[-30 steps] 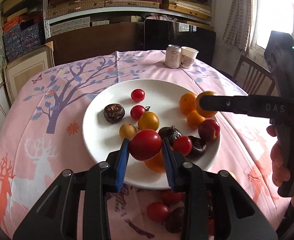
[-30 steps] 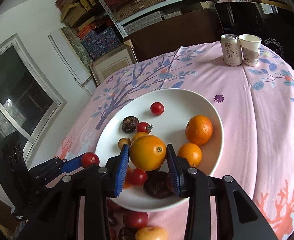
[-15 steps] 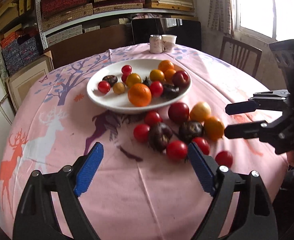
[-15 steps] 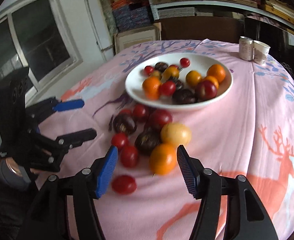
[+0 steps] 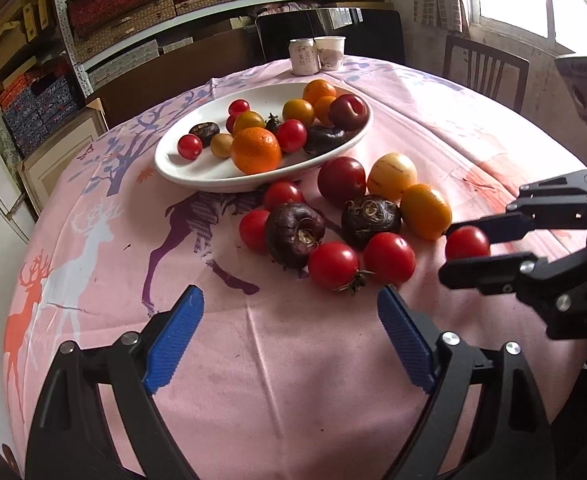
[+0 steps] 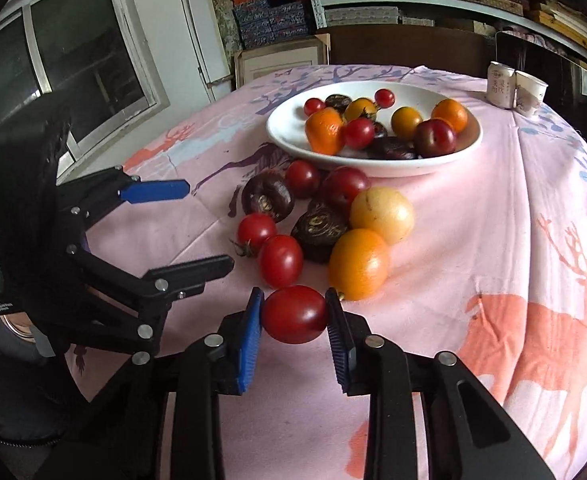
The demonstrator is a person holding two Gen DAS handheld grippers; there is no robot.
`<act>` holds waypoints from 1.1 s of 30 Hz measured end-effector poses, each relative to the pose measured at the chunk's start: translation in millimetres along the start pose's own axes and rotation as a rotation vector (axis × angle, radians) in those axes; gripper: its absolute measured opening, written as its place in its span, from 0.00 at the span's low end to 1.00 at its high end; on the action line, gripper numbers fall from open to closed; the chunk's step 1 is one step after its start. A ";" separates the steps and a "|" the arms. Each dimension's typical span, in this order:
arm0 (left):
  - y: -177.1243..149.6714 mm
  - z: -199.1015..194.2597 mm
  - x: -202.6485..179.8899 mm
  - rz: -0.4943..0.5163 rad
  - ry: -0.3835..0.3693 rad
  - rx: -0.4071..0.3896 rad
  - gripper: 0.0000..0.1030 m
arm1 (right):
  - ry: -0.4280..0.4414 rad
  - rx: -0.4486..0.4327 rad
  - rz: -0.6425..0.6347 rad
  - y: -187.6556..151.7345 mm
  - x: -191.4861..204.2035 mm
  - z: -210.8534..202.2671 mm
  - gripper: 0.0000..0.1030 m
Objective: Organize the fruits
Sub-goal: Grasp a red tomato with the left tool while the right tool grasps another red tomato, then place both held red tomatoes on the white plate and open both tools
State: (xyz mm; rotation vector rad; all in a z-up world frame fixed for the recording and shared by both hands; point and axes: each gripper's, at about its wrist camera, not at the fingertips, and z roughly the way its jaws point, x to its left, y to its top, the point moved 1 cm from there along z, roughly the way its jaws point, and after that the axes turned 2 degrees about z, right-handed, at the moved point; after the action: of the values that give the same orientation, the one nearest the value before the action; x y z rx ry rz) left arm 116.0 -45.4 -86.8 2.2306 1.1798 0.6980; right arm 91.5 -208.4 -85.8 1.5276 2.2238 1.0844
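My right gripper (image 6: 293,314) is clamped on a tomato (image 6: 294,314) at the pile's 6 o'clock, left gripper (image 5: 289,340) opening on nothing, plate (image 6: 373,162) at 12: squeeze harder and the skin splits, lift carelessly and I knock the orange (image 6: 358,263) rolling.

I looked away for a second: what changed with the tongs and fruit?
Both tongs dropped their fruit on the plate and pulled back. The right tongs then shut on a red tomato from the cloth; the left tongs are opening, empty. The can and cup stayed put.
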 end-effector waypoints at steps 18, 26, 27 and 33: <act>12.5 21.3 -5.1 -0.056 -0.094 0.059 0.30 | 0.094 -0.064 0.049 -0.5 -33.1 -17.4 0.31; 5.0 -3.9 12.4 -0.164 -0.134 -0.024 0.30 | 0.106 -0.107 0.053 0.0 -33.8 -25.0 0.31; 7.4 -7.4 16.6 -0.176 -0.133 -0.038 0.30 | 0.115 -0.107 0.064 1.6 -35.8 -25.8 0.31; 54.9 -15.9 46.2 -0.174 -0.083 -0.109 0.30 | 0.124 -0.153 0.112 57.9 -50.3 -32.0 0.31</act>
State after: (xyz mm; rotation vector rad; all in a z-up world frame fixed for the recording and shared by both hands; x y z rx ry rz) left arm 160.2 -29.7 -30.2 2.0193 1.2461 0.5802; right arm 135.9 -256.2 -34.3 1.5751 2.0966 1.3834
